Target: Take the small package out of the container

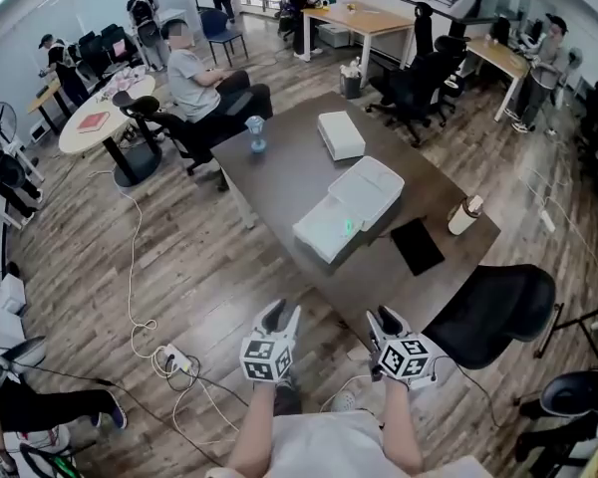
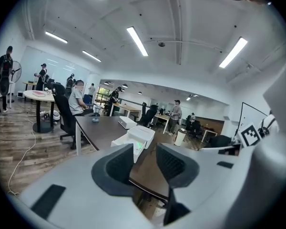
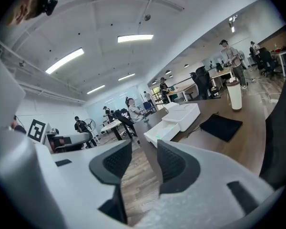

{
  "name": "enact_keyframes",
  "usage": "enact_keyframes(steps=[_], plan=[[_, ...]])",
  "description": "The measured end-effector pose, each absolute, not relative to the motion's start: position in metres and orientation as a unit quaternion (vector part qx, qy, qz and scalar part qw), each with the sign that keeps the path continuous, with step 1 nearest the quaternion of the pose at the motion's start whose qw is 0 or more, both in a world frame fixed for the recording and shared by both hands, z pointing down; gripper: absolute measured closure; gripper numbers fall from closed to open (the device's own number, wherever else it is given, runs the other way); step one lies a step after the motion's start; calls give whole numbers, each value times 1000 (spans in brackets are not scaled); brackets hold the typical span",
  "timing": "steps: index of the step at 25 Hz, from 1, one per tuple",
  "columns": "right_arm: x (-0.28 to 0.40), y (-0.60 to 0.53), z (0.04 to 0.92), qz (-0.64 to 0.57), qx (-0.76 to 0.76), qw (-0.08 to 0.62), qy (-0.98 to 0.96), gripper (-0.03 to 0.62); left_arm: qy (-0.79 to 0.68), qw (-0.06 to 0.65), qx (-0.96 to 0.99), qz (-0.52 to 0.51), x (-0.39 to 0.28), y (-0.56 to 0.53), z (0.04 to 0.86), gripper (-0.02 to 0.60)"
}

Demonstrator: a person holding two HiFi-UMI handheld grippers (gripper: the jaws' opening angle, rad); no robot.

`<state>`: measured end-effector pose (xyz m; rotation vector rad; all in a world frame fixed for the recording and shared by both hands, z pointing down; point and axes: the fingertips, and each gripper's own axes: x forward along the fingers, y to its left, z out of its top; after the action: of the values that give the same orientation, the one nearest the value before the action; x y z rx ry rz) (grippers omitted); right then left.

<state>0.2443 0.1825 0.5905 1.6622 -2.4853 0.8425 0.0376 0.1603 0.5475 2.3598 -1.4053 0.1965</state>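
Observation:
A white container lies on the dark table with its lid flipped open to the far side. A small green thing shows inside it; I cannot tell whether that is the small package. The container also appears in the left gripper view and the right gripper view, well ahead of the jaws. My left gripper and right gripper hang side by side short of the table's near edge. Both are open with nothing between the pads.
A second white box, a blue bottle, a black pad and a white cup are on the table. A black chair stands at the near right. Cables and a power strip lie on the floor. A person sits at the far corner.

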Motion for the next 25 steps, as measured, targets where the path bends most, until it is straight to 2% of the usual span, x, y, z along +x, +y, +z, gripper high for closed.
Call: enact_keyframes(steps=[5,8,14,25], plan=[[230,140,580,250,543,48,-800,388,-484,193,852,50,16,121,542,391],[212,127,585,249,544,65,-799,385,-461,204,862,55,8,109,552,361],[180,100,591,236,546,105,-797,381,-424,209,878,68,-23,83,563,356],[159,88,591,237,565,137,-778,376,-398,231,886,51,-73,60,573,348]])
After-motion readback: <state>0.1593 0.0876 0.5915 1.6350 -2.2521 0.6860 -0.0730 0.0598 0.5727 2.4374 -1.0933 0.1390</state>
